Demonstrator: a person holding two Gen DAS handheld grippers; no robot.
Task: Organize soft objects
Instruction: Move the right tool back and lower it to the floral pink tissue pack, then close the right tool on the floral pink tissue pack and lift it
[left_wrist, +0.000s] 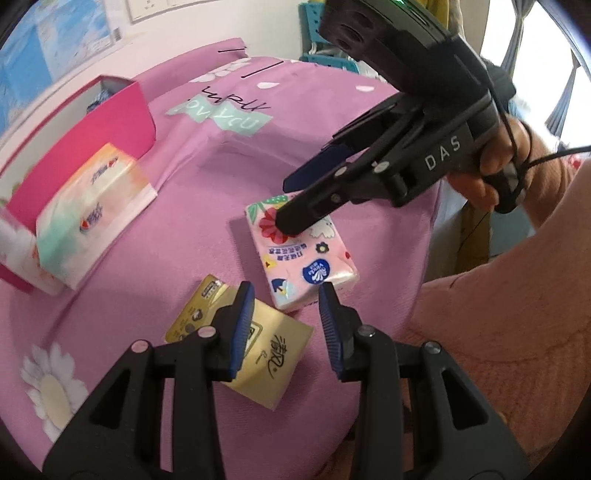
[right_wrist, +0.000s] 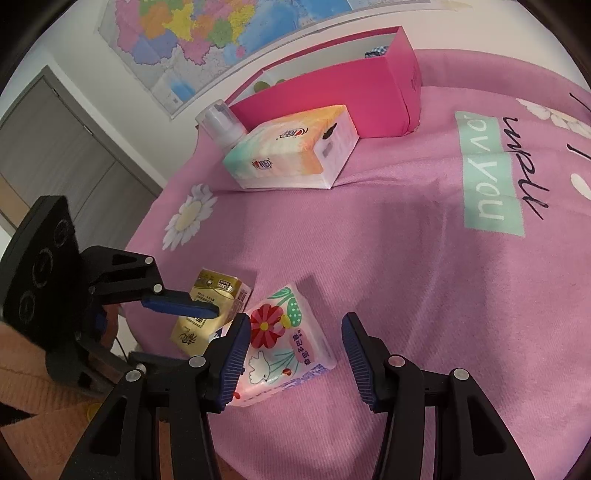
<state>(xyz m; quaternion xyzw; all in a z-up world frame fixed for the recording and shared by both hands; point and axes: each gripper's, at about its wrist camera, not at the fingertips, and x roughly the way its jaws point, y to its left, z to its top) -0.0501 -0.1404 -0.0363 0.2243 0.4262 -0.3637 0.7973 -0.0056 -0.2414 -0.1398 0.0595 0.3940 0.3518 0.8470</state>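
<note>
Pink box (right_wrist: 373, 99) at far side: contents partly hidden, blue-checked item visible inside. Large tissue pack (right_wrist: 291, 147) outside, touching it. Left gripper (left_wrist: 286, 295) and right gripper (right_wrist: 293, 325): fingers apart, holding nothing.

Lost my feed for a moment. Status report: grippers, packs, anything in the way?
Left gripper open over gold pack. Right gripper open, straddling floral pack, not gripped. Pink box behind the large pack.

My right gripper (left_wrist: 291, 206) has "DAS" printed on its black body. The pink cloth (right_wrist: 406, 277) under my claws reads "you" on a mint patch; the tissue packs' small print is too blurred to read.
</note>
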